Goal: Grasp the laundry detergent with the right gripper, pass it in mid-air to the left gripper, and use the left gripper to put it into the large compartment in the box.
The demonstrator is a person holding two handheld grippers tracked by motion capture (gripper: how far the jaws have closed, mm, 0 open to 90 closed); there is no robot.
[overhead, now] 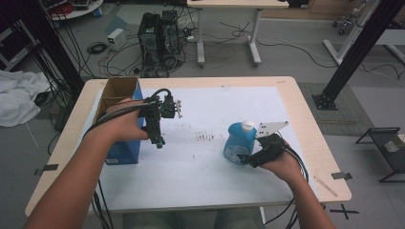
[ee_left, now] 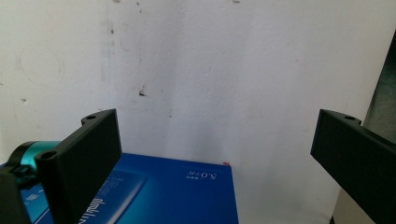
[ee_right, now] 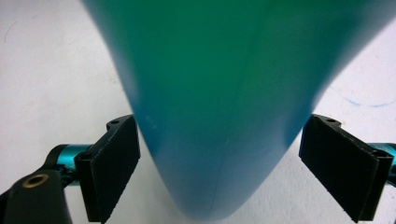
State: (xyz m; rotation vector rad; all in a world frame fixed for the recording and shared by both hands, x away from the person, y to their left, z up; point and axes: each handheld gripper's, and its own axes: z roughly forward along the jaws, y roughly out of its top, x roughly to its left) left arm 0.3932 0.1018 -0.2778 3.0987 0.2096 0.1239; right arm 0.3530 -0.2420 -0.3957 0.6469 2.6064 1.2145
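Note:
A blue bottle with a white cap stands upright on the white-covered table, right of centre. My right gripper is open, one jaw on each side of the bottle, with a narrow gap on both sides in the right gripper view. At the left stands an open cardboard box with blue sides. My left gripper hangs just right of it, pointing down, open and empty. Under its jaws lies the box's blue printed face.
Small dark marks dot the white sheet between the grippers. Beyond the table's far edge a computer tower and loose cables sit on the floor. A white cloth lies at the left, and black frame posts rise at the right.

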